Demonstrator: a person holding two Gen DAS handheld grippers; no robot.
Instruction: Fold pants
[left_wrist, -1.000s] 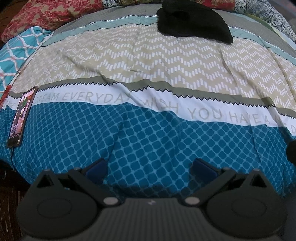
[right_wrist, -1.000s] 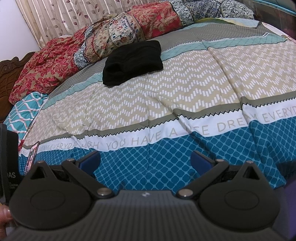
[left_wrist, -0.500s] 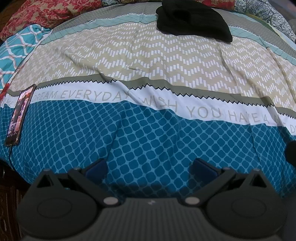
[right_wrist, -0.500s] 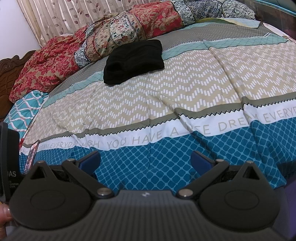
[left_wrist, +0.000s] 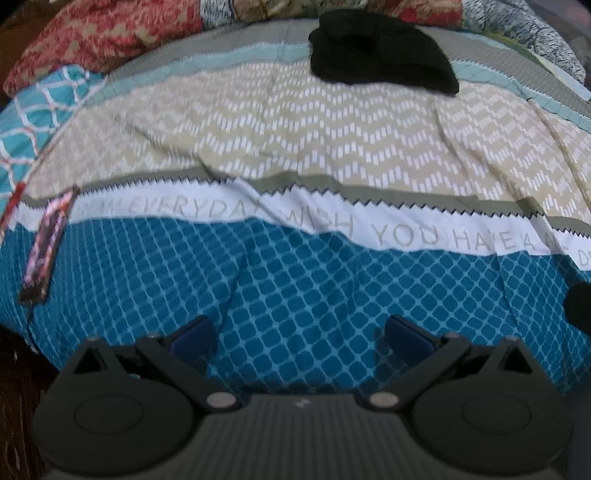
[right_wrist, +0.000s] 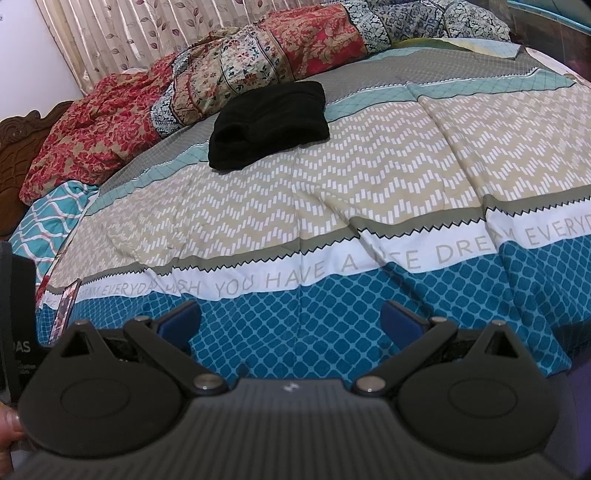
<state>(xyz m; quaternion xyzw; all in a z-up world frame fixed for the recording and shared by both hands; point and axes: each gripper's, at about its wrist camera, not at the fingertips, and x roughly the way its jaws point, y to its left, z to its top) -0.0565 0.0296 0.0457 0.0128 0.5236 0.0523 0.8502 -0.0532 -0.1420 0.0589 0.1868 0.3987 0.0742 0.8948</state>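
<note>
Patterned bedspread (right_wrist: 369, 177) in teal, beige and white across the whole bed. Black pants (right_wrist: 267, 123), folded in a bundle, far side, near heaped floral quilts (right_wrist: 229, 74). Phone (left_wrist: 46, 245) by the left edge. Left tongs (left_wrist: 297, 334) and right tongs (right_wrist: 290, 319), both spread wide, empty, above the near teal band.
</note>
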